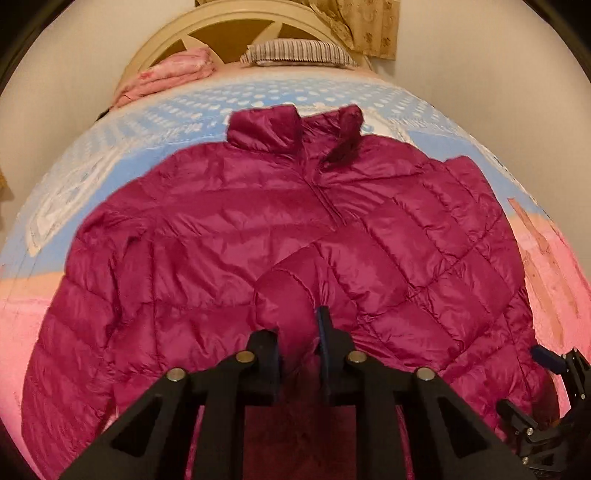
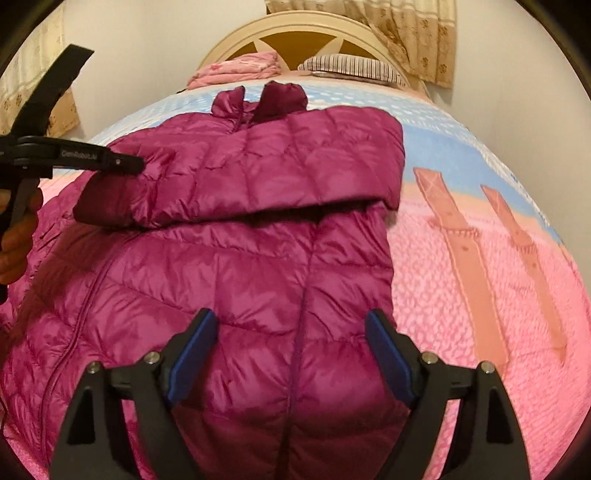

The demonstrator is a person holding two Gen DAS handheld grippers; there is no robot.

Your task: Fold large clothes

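A magenta quilted puffer jacket [image 1: 229, 221] lies spread on the bed, collar toward the headboard. Its right sleeve [image 2: 266, 166] is folded across the chest. My left gripper [image 1: 299, 332] is shut on the sleeve cuff [image 1: 284, 291] over the middle of the jacket; it also shows from the side in the right wrist view [image 2: 125, 164]. My right gripper [image 2: 290, 328] is open and empty, hovering over the jacket's lower right part [image 2: 258, 295]; it shows in the left wrist view [image 1: 546, 358] at the right edge.
The bed has a pink and blue quilt [image 2: 480, 295]. A folded pink blanket [image 1: 170, 74] and a striped pillow [image 1: 295, 51] lie by the cream headboard [image 1: 221, 29]. Curtains [image 2: 417, 33] hang at the back right.
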